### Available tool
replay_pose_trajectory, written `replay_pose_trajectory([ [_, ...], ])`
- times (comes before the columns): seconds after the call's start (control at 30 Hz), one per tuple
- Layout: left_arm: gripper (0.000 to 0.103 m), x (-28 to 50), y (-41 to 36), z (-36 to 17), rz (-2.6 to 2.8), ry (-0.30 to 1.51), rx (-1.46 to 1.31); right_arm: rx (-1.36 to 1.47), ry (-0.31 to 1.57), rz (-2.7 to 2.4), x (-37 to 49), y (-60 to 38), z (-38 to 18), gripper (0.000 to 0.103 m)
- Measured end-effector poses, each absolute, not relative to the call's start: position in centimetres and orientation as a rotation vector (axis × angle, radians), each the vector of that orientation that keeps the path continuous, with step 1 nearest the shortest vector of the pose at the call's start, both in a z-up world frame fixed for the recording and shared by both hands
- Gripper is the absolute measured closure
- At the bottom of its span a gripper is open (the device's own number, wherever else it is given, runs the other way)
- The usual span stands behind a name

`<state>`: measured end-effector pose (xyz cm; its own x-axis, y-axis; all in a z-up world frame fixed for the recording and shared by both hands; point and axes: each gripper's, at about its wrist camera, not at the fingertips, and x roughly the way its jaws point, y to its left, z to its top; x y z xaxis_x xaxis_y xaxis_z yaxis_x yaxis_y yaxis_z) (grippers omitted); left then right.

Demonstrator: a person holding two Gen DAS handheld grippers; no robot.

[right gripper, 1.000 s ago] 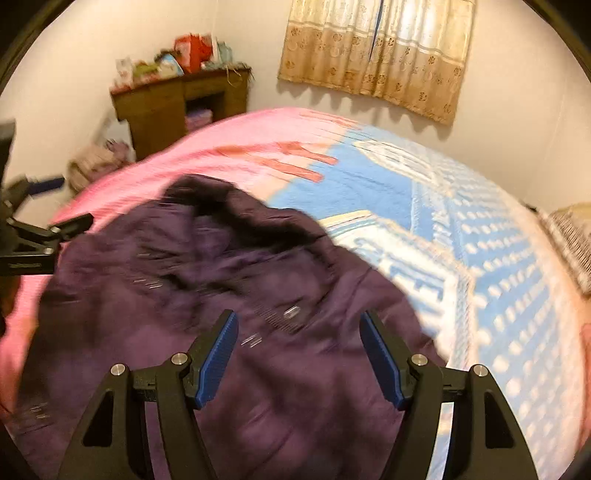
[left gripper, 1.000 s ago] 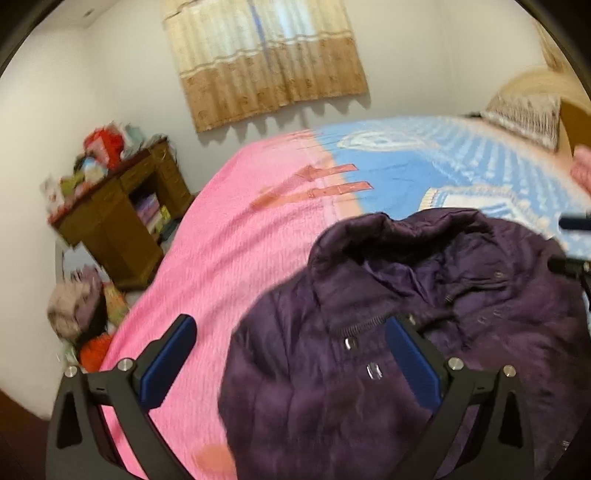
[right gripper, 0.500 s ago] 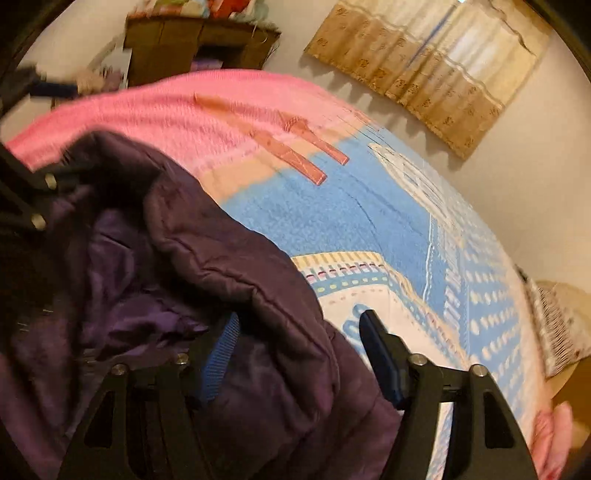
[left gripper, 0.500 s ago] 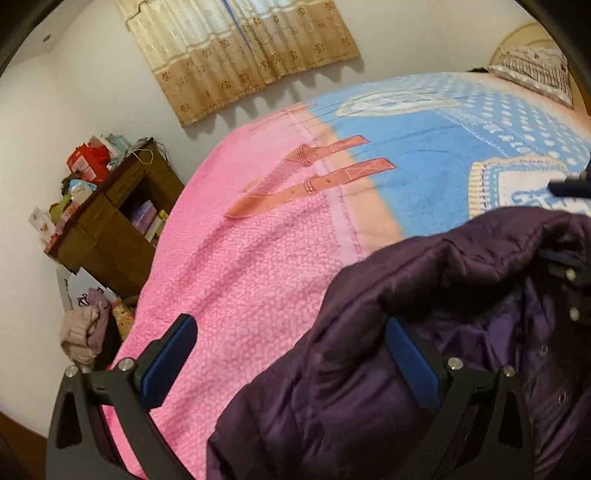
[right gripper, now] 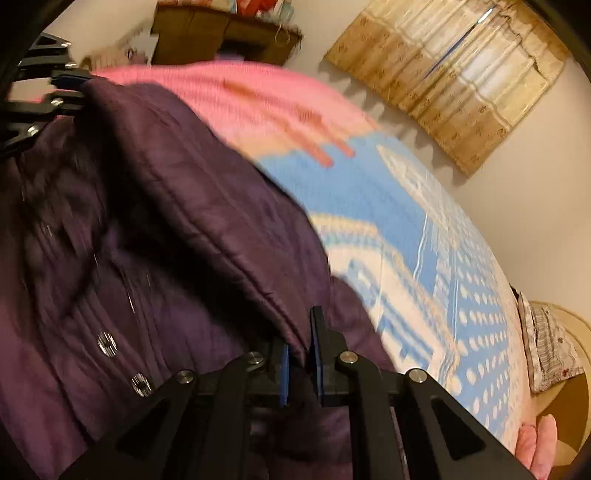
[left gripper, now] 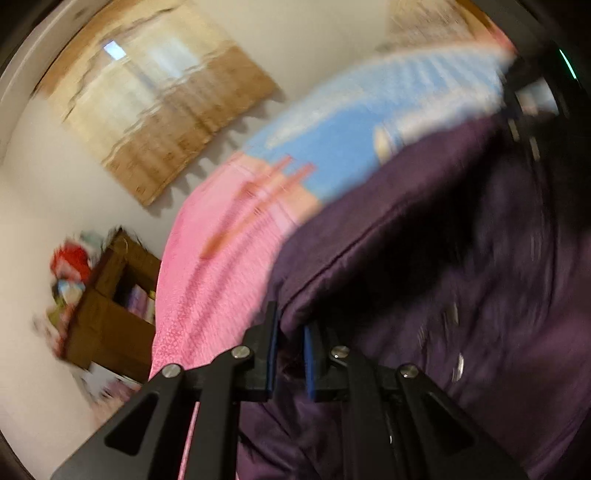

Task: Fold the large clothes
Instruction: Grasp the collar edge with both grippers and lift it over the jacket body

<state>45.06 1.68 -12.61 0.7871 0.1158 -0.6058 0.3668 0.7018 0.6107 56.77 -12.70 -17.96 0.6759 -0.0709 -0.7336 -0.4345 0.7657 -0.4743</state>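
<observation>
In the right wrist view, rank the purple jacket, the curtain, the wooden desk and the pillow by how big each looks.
1. purple jacket, largest, though nearest the camera
2. curtain
3. wooden desk, partly cut off
4. pillow, close to the desk; unsure

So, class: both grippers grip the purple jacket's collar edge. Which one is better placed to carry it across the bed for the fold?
Probably neither alone. The left gripper and the right gripper have just closed on opposite ends of the jacket collar, so both should move together over the bedspread.
</observation>
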Motion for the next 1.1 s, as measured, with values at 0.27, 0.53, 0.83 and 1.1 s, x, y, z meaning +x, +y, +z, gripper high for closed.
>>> replay_pose_trajectory([
  [0.27,0.091,42.8,0.2,-16.0,-0.141,0.641,0.904,-0.710,0.871,0.204,56.4,-12.5,-19.6,0.094],
  [0.53,0.092,42.9,0.3,-16.2,-0.148,0.615,0.899,-0.417,0.962,0.220,56.0,-15.0,-12.9,0.056],
  [0.83,0.093,42.8,0.4,-16.4,-0.147,0.606,0.914,0.022,0.834,0.101,58.6,-14.1,-10.9,0.056],
  [1.1,0.055,40.6,1.9,-10.8,-0.174,0.546,0.710,0.004,0.913,0.077,59.3,-14.2,-17.6,0.056],
])
